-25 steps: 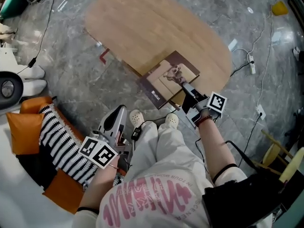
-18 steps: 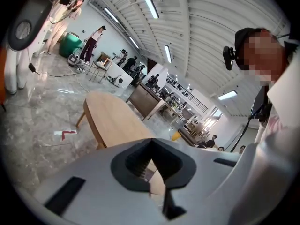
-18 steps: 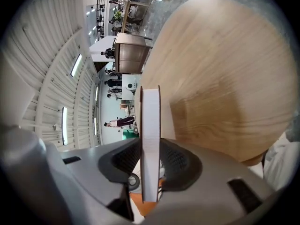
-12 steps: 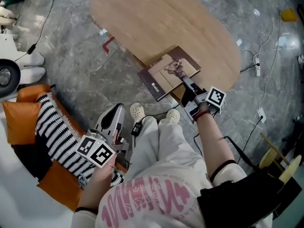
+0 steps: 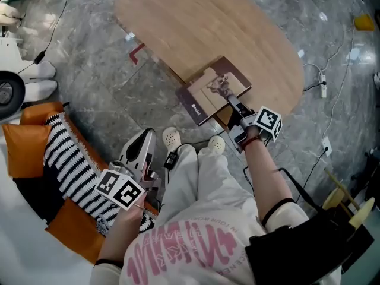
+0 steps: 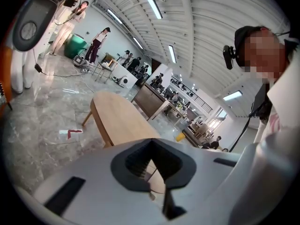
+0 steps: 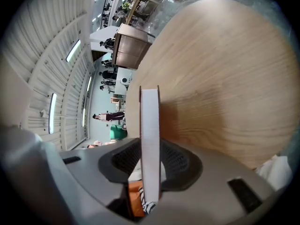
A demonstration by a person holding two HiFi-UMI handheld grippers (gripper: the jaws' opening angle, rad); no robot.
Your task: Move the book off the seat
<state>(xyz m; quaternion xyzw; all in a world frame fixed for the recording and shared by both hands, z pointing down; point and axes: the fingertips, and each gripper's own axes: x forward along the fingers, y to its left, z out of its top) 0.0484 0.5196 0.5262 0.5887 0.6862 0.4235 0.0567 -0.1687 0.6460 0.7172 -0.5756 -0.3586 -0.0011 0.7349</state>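
Observation:
The book [image 5: 217, 91], brown-covered with a pale picture, lies flat over the near edge of the oval wooden table [image 5: 225, 28], its left half hanging past the rim. My right gripper [image 5: 230, 103] is shut on the book's near corner. In the right gripper view the book [image 7: 150, 121] stands edge-on between the pads of the right gripper [image 7: 150, 161], with the table [image 7: 225, 78] behind it. My left gripper [image 5: 147, 139] hangs by my left knee, above the orange seat [image 5: 27, 150]. Its jaws look shut with nothing in them; the left gripper [image 6: 150, 165] faces the table [image 6: 117, 118].
A black-and-white striped cloth [image 5: 71, 171] lies on the orange cushions. My feet [image 5: 172, 138] stand near the table's edge. A red mark [image 5: 135, 53] and cables with a power strip [image 5: 323, 88] are on the grey floor. A wooden chair [image 5: 341, 195] stands at right.
My right gripper has sunk a little with the book toward the table's near edge. My left gripper has dropped slightly beside my knee.

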